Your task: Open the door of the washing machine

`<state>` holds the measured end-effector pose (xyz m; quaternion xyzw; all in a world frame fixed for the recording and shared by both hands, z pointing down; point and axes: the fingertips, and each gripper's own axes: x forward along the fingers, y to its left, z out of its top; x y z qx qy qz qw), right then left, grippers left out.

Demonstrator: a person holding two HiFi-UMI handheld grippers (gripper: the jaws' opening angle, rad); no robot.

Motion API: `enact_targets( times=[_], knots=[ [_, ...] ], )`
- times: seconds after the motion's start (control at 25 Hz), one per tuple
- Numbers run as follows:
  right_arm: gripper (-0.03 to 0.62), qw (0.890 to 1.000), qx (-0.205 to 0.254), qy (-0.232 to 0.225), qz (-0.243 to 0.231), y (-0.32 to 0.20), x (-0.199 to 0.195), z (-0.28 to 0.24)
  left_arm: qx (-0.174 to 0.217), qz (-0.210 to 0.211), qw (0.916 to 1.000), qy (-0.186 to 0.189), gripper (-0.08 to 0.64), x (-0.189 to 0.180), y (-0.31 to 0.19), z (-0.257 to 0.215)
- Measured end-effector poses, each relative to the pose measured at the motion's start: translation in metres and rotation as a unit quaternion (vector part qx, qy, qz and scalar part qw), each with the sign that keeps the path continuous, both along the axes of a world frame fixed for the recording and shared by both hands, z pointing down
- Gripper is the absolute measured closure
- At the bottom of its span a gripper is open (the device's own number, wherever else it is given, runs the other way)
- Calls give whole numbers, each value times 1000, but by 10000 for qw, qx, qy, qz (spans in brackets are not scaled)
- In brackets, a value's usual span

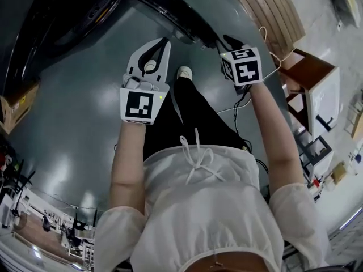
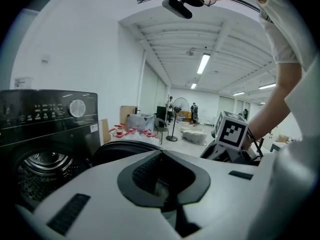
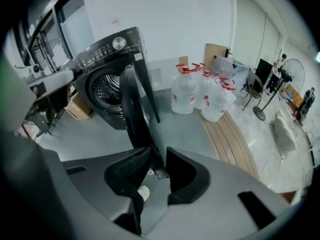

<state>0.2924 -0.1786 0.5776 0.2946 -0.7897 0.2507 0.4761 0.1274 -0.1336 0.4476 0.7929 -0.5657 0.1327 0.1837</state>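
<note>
While the washing machine (image 3: pixel 102 71) stands on the grey floor (image 3: pixel 185 129) with its steel drum exposed, its dark round door (image 3: pixel 131 106) stands swung out, edge-on in the right gripper view. Right gripper (image 3: pixel 156 156): jaws narrow, the door's lower edge running down between the black pads, which close on it from both sides. Head view: this gripper (image 1: pixel 229 39) points down at the door's black rim (image 1: pixel 176 13) near the frame's top.

Left gripper (image 2: pixel 161 155): jaws drawn together at the tips, nothing between them, held up in free air. In the head view it (image 1: pixel 163 43) sits left of the right gripper, clear of the door. Its own view catches the machine's control panel (image 2: pixel 47 111) at left.

Beyond the machine: a cluster of clear water jugs (image 3: pixel 197 91) with red caps, wooden slats (image 3: pixel 230 134) on the floor beside them. A cardboard box (image 1: pixel 17 103) lies left of the machine.
</note>
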Motion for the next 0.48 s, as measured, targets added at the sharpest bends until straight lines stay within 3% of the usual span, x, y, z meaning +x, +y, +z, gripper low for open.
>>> enact_targets(
  times=[0.08, 0.24, 0.48],
  knots=[
    [487, 9996, 143, -216, -137, -3, -6, -23, 54, -206, 9998, -23, 537, -8, 8, -11],
    [557, 9934, 684, -846, -355, -16, -38, -81, 239, -687, 9973, 114, 537, -29, 23, -50],
    [583, 9814, 1206, -1293, -748, -9, -106, -148, 410, -1174, 9919, -252, 537, -77, 65, -104]
  ],
)
